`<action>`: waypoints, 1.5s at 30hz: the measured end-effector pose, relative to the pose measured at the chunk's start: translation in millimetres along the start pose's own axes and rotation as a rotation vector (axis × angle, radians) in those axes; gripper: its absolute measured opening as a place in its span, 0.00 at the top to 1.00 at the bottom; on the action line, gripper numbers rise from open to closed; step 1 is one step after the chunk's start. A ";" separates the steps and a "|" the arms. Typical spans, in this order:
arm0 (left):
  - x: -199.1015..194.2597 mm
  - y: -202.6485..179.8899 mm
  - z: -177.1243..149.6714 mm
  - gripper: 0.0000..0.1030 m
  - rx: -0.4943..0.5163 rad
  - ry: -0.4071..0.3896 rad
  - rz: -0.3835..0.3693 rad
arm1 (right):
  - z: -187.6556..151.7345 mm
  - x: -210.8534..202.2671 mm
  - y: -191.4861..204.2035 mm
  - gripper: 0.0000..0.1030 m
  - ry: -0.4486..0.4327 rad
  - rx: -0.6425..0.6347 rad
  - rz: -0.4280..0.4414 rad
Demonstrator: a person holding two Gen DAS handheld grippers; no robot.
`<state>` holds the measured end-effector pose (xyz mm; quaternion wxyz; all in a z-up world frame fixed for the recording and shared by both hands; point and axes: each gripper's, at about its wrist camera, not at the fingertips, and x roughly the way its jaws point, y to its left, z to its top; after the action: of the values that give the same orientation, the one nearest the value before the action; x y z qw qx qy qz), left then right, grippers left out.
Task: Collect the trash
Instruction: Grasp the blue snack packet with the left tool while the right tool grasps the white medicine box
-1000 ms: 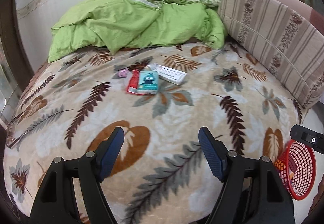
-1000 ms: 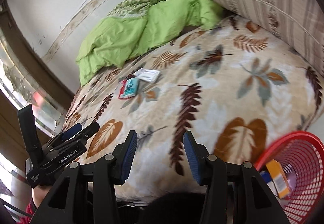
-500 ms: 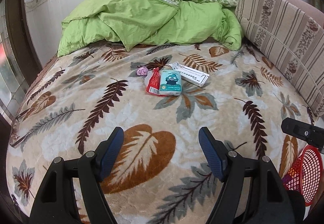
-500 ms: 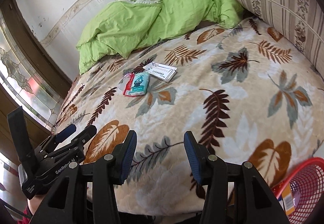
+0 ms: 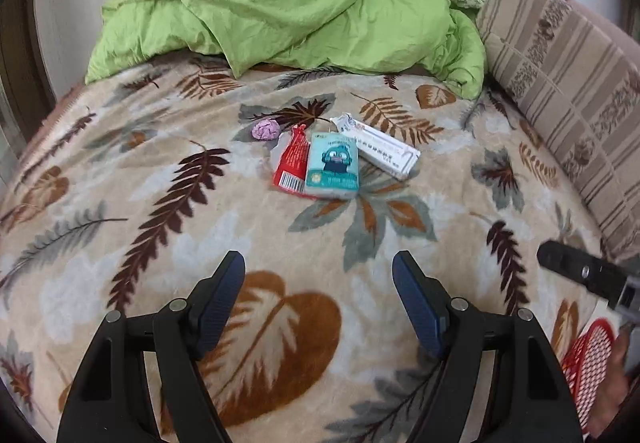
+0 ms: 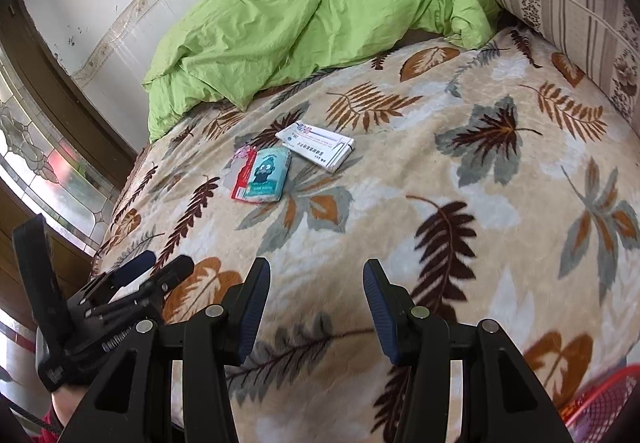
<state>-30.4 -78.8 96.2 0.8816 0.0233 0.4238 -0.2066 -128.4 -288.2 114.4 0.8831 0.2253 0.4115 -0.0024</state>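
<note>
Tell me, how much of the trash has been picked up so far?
Nothing is in hand: the left gripper and right gripper are both open and empty. Still on the blanket lie a teal packet, red wrapper, white box and purple wad. The red basket's contents aren't visible.

Your left gripper point(image 5: 319, 299) hangs open and empty over the leaf-print blanket point(image 5: 400, 251). Farther ahead lie a teal packet point(image 5: 333, 171), red wrapper point(image 5: 294, 163), white box point(image 5: 380, 149) and pink wad point(image 5: 265, 129).
</note>
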 end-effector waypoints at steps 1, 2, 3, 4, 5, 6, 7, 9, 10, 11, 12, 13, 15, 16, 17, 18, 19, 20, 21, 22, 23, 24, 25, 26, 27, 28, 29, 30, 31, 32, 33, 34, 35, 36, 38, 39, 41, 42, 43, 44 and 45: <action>6.2 0.5 7.4 0.27 -0.006 0.000 -0.011 | 3.0 2.5 -0.2 0.50 -0.002 -0.003 -0.002; 14.2 -0.3 15.7 0.27 -0.008 0.003 -0.011 | 7.2 5.4 -2.0 0.50 -0.007 -0.003 -0.004; 21.1 -1.7 22.2 0.27 -0.007 0.007 -0.010 | 10.2 7.9 -3.5 0.49 -0.008 -0.003 -0.002; 30.3 -3.7 29.4 0.27 -0.004 0.014 -0.014 | 14.5 11.7 -5.0 0.48 -0.008 -0.005 0.002; 45.4 -6.5 38.0 0.27 0.001 0.036 -0.010 | 17.8 14.8 -6.6 0.47 -0.007 -0.007 0.001; 54.7 -7.2 42.8 0.27 -0.002 0.048 -0.004 | 21.8 18.3 -8.1 0.47 -0.008 -0.009 -0.001; 65.4 -8.2 47.7 0.27 -0.006 0.057 -0.004 | 24.5 20.3 -9.2 0.47 -0.008 -0.011 0.000; 94.6 -11.9 55.3 0.27 0.000 0.098 0.033 | 32.9 28.3 -9.8 0.44 -0.001 -0.030 -0.003; 102.1 -12.0 56.6 0.27 0.000 0.107 0.036 | 37.4 31.8 -10.6 0.44 0.000 -0.039 -0.009; 112.4 -12.5 58.1 0.27 0.001 0.119 0.036 | 42.4 35.4 -11.2 0.43 -0.001 -0.046 -0.012; 125.8 -13.2 59.5 0.27 0.002 0.136 0.061 | 47.6 39.1 -11.7 0.43 -0.001 -0.055 -0.011; 132.2 -11.5 59.1 0.27 -0.003 0.142 0.080 | 53.1 43.5 -11.7 0.43 0.000 -0.066 -0.015; 145.1 -7.3 59.1 0.41 -0.019 0.151 0.070 | 63.6 51.4 -10.7 0.42 -0.007 -0.089 -0.020; 147.0 -6.4 59.2 0.46 -0.020 0.147 0.068 | 69.3 57.0 -9.1 0.38 -0.006 -0.108 -0.019; 145.8 -6.6 59.2 0.61 -0.015 0.136 0.058 | 74.9 64.4 -6.8 0.37 0.000 -0.134 -0.027; 144.4 -5.4 59.0 0.65 -0.015 0.136 0.058 | 79.6 70.5 -4.7 0.37 0.001 -0.154 -0.029; 141.4 -3.6 58.4 0.65 -0.020 0.130 0.045 | 83.8 75.8 -2.9 0.36 -0.002 -0.175 -0.022; 134.6 -0.6 56.4 0.65 -0.032 0.122 0.019 | 89.0 84.6 -0.1 0.33 0.003 -0.209 -0.019; 130.1 2.1 55.8 0.66 -0.036 0.118 0.004 | 93.5 93.1 2.3 0.33 0.014 -0.235 -0.031; 121.5 5.0 53.2 0.66 -0.041 0.110 -0.010 | 98.6 102.6 4.4 0.33 0.025 -0.258 -0.033; 115.3 7.1 51.8 0.66 -0.045 0.105 -0.019 | 101.8 110.3 6.0 0.33 0.036 -0.276 -0.022; 104.6 10.5 48.2 0.66 -0.052 0.098 -0.036 | 105.4 119.0 7.9 0.33 0.050 -0.298 -0.020; 96.1 13.1 45.3 0.66 -0.057 0.094 -0.048 | 108.5 127.8 10.4 0.32 0.061 -0.322 -0.033; 86.9 15.9 41.8 0.66 -0.058 0.091 -0.053 | 111.8 139.3 13.8 0.32 0.072 -0.357 -0.044; 74.6 20.0 35.9 0.66 -0.060 0.087 -0.056 | 113.8 148.8 16.8 0.32 0.085 -0.385 -0.048; 68.3 23.0 32.5 0.66 -0.063 0.084 -0.057 | 115.5 158.5 20.1 0.32 0.095 -0.411 -0.061; 60.3 27.1 27.7 0.66 -0.070 0.079 -0.057 | 116.9 166.7 22.8 0.32 0.102 -0.432 -0.071; 51.8 31.9 21.7 0.66 -0.080 0.073 -0.053 | 117.6 174.4 26.2 0.32 0.114 -0.454 -0.074; 45.9 35.5 16.7 0.66 -0.084 0.069 -0.052 | 118.7 183.4 30.4 0.32 0.126 -0.482 -0.079; 40.6 39.4 11.4 0.66 -0.089 0.065 -0.053 | 118.6 190.2 33.2 0.32 0.135 -0.501 -0.084; 37.7 42.7 7.9 0.66 -0.091 0.063 -0.052 | 118.9 197.8 36.0 0.32 0.146 -0.519 -0.087; 35.8 45.9 5.1 0.66 -0.096 0.061 -0.049 | 118.7 204.4 37.8 0.32 0.155 -0.535 -0.094; 35.9 48.3 3.0 0.66 -0.102 0.063 -0.050 | 117.9 214.0 40.2 0.32 0.170 -0.556 -0.117; 36.9 51.7 0.2 0.66 -0.111 0.071 -0.056 | 117.0 222.6 40.9 0.33 0.186 -0.569 -0.142; 37.6 56.7 -4.9 0.66 -0.126 0.083 -0.076 | 114.1 231.7 38.2 0.33 0.198 -0.561 -0.156; 36.8 58.3 -7.4 0.66 -0.127 0.089 -0.088 | 112.8 233.0 36.1 0.36 0.197 -0.545 -0.162; 32.7 59.5 -12.0 0.66 -0.123 0.093 -0.100 | 109.5 227.9 31.6 0.41 0.190 -0.494 -0.149; 29.3 60.3 -14.7 0.66 -0.122 0.090 -0.106 | 107.2 223.7 30.4 0.41 0.183 -0.476 -0.140; 26.7 60.3 -17.2 0.66 -0.120 0.090 -0.108 | 103.5 218.3 29.7 0.42 0.177 -0.458 -0.139; 22.2 61.0 -20.9 0.66 -0.122 0.089 -0.110 | 99.3 212.9 28.3 0.43 0.176 -0.436 -0.134; 18.3 61.1 -24.1 0.66 -0.124 0.087 -0.117 | 93.4 204.4 27.0 0.43 0.172 -0.408 -0.117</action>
<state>-14.6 -24.0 58.8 0.8485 -0.0471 0.4744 -0.2299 79.7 -264.3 28.7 0.8704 0.0173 0.4896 0.0490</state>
